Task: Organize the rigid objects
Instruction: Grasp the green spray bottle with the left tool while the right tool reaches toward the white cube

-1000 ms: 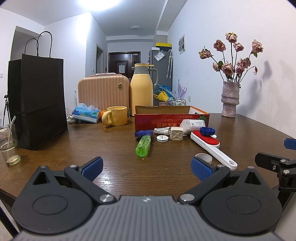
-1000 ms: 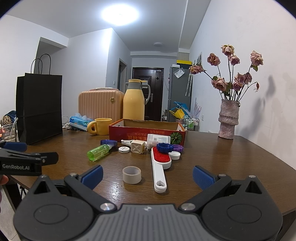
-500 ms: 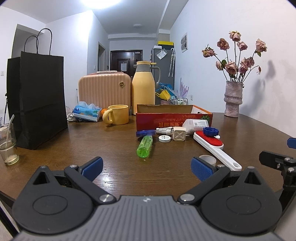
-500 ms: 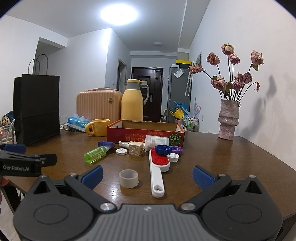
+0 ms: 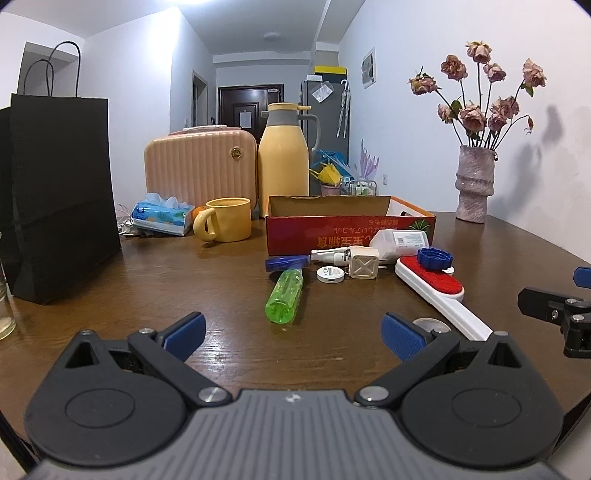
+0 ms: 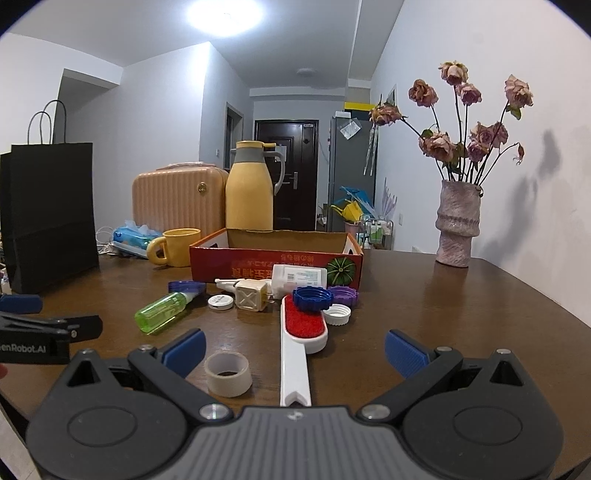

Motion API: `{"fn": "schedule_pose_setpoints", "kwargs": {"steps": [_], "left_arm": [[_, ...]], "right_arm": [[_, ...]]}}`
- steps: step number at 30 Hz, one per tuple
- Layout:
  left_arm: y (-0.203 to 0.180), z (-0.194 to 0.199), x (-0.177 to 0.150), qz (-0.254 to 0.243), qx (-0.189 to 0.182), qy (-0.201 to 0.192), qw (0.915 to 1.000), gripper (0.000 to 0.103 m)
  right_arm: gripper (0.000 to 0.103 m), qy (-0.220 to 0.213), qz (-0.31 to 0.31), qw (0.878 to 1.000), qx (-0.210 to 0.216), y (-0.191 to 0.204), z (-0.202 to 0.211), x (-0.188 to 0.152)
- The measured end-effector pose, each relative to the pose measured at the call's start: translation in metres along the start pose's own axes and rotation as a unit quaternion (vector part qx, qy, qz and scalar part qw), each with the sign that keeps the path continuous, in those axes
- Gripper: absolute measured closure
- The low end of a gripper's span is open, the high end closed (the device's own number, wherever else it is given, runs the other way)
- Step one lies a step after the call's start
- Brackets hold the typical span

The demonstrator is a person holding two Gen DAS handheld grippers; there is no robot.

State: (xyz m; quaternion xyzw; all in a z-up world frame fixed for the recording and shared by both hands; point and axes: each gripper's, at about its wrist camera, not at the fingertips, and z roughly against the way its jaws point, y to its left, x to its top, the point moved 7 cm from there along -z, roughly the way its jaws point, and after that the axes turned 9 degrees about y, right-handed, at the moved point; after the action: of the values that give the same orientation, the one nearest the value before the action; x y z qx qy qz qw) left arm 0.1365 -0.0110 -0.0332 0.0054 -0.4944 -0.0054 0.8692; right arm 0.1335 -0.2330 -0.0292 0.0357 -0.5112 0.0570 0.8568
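White walls (image 6: 461, 55) all round, a bright ceiling light (image 6: 225, 14) glaring overhead, and a brown wooden counter (image 6: 461, 314) spread across the foreground. Down the hallway there's a dark door (image 6: 286, 173) at the far end, with a grey fridge (image 6: 349, 170) standing just right of it.

Glossy wood tabletop (image 5: 147, 295), see-through green plastic bottle (image 5: 284, 296), matte cardboard box (image 6: 275, 258), rough stony vase (image 6: 457, 223).
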Motion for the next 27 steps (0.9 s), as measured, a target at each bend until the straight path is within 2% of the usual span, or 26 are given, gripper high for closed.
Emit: {"fn": "schedule_pose_setpoints", "kwargs": {"steps": [16, 27], "left_arm": [[0.008, -0.048, 0.021, 0.012, 0.001, 0.031, 0.9994, 0.0], [0.01, -0.078, 0.037, 0.004, 0.0, 0.048, 0.9989, 0.0]], "right_arm": [[0.0, 0.038, 0.004, 0.999, 0.017, -0.004, -0.052, 0.019], [0.0, 0.048, 0.009, 0.998, 0.03, -0.001, -0.086, 0.036]]}}
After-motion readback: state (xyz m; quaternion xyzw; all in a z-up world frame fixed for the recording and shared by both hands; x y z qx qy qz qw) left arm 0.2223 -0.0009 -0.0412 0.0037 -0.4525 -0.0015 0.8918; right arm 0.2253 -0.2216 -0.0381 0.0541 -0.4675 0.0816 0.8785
